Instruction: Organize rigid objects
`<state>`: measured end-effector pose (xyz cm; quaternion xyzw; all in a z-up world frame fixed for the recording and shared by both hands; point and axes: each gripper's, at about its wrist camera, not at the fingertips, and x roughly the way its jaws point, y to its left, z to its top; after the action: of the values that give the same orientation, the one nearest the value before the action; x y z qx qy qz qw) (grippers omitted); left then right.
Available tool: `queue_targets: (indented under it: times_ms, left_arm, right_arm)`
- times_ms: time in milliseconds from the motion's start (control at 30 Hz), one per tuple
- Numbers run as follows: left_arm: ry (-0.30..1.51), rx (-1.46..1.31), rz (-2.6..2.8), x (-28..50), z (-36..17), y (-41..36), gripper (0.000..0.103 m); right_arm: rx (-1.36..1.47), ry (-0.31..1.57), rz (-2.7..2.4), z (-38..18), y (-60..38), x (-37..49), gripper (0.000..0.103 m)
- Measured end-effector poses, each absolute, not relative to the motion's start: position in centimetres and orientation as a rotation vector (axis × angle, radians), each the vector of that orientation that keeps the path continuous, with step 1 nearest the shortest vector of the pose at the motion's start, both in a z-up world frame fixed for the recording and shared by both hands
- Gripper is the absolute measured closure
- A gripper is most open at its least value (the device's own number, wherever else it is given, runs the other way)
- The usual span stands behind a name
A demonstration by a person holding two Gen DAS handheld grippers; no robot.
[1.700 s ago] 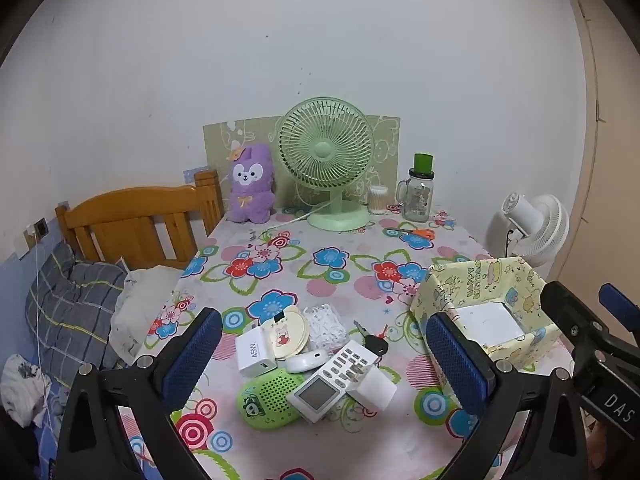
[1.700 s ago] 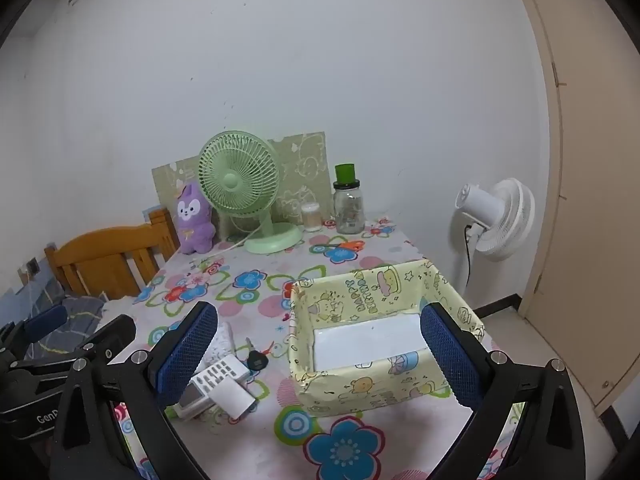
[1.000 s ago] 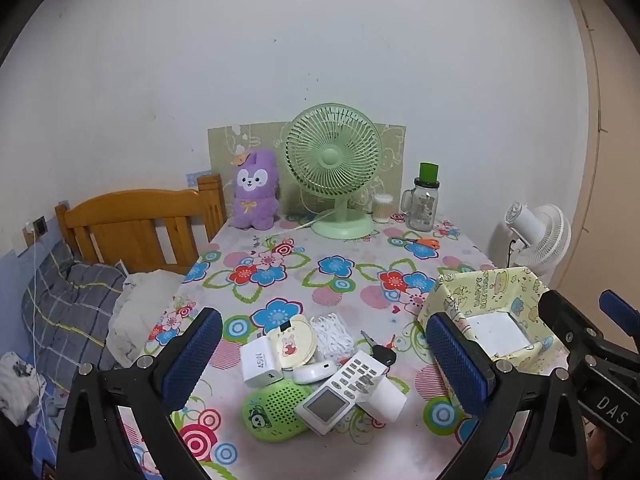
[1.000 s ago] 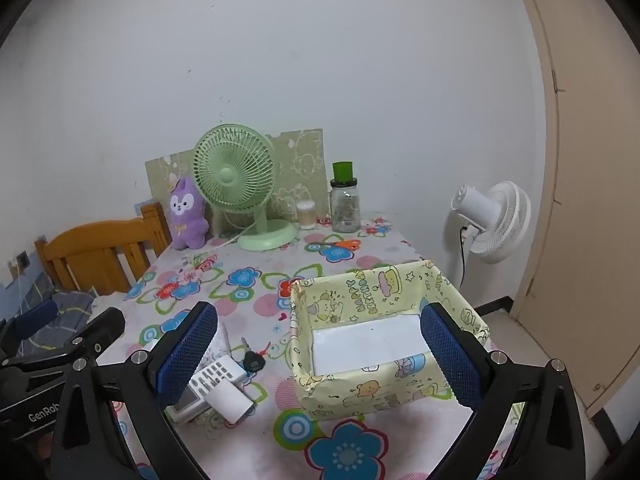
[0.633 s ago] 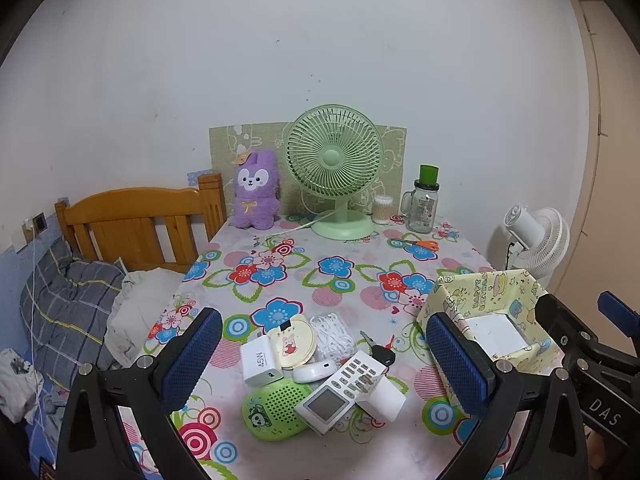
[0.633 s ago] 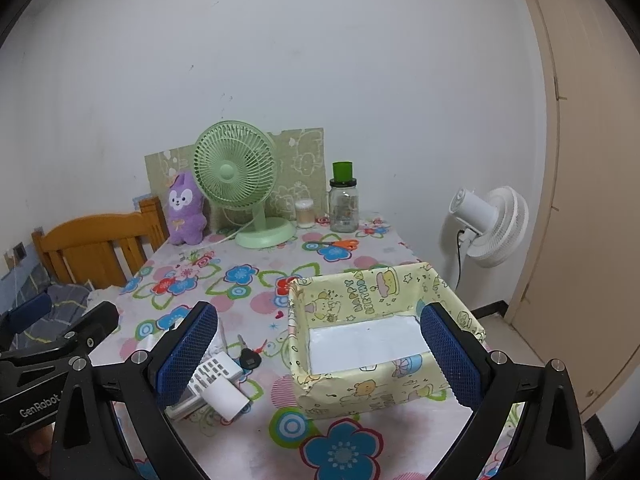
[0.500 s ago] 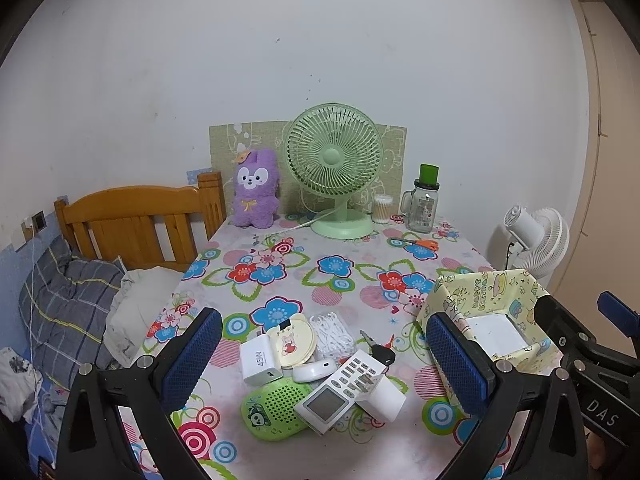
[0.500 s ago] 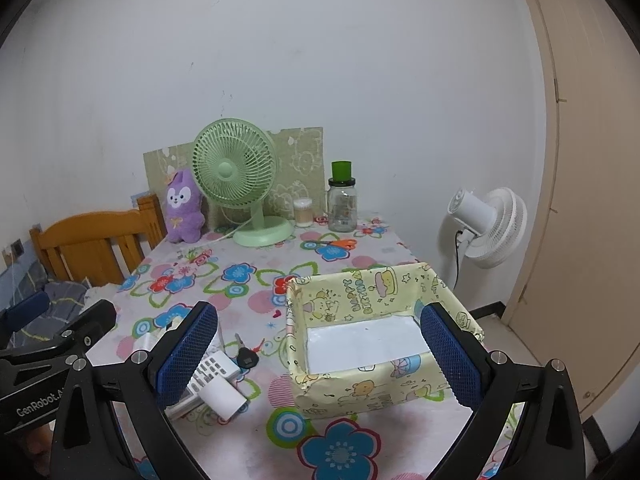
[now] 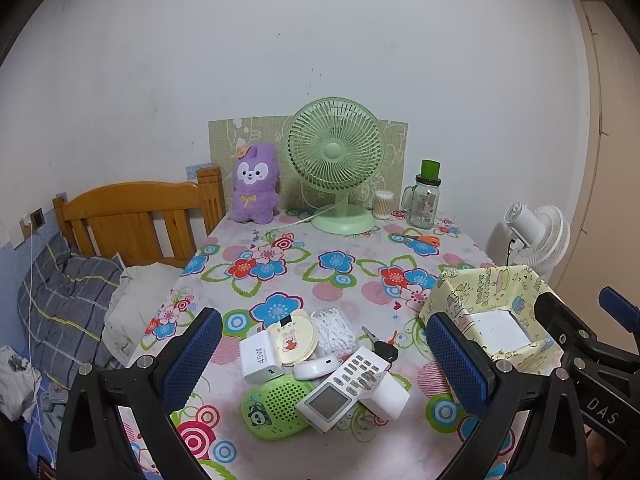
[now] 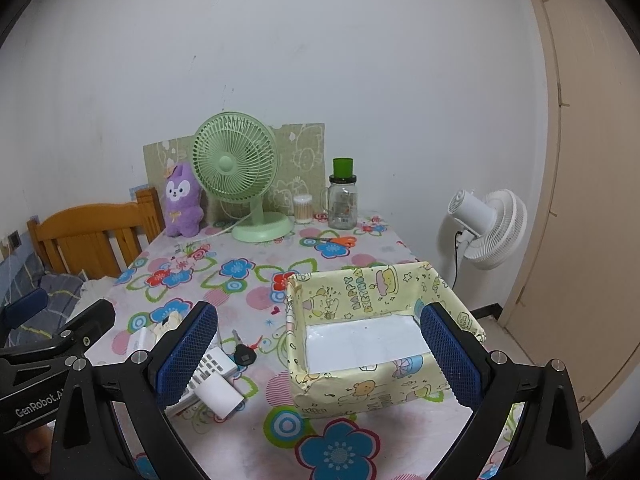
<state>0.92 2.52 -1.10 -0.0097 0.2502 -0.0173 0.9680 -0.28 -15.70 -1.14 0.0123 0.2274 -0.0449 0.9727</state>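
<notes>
A pile of small objects lies near the table's front: a white charger (image 9: 259, 357), a round cream compact (image 9: 294, 341), a green speaker (image 9: 276, 404), a white remote (image 9: 340, 388), a white plug (image 9: 386, 397), a key (image 9: 382, 345) and a white cable bundle (image 9: 334, 330). My left gripper (image 9: 326, 364) hovers open above the pile. To the right stands a yellow cartoon-print box (image 10: 380, 292), open-topped with a white floor. My right gripper (image 10: 316, 356) is open just in front of the box, holding nothing. The remote (image 10: 208, 372) and key (image 10: 244, 354) show at its left.
At the back of the floral tablecloth (image 9: 320, 264) stand a green desk fan (image 9: 334, 160), a purple plush (image 9: 256, 184), a jar with green lid (image 9: 426, 196), a swab pot (image 9: 383, 204) and orange scissors (image 9: 424, 239). A wooden bed frame (image 9: 136, 216) is left, a white floor fan (image 10: 488, 224) right.
Both grippers have drawn back and risen slightly, so the table looks a bit farther away. The objects have not moved and both grippers stay open.
</notes>
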Motion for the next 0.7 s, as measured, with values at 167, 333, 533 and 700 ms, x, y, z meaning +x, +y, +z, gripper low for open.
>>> queue_targets:
  times_ms: [167, 333, 533, 700]
  left_arm:
    - [0.511, -0.015, -0.039, 1.06, -1.25, 2.57, 0.000]
    - [0.511, -0.014, -0.039, 1.04, -1.31, 2.49, 0.000]
    - [0.511, -0.013, -0.039, 1.08, -1.30, 2.45, 0.000]
    - [0.512, -0.013, -0.037, 1.06, -1.40, 2.41, 0.000]
  right_arm:
    - [0.022, 0.462, -0.095, -1.27, -15.78, -0.21, 0.000]
    - [0.021, 0.461, -0.094, -1.27, -15.80, -0.21, 0.000]
    - [0.023, 0.461, -0.093, -1.29, -15.83, -0.10, 0.000]
    - [0.019, 0.463, -0.091, -1.30, -15.73, -0.04, 0.000]
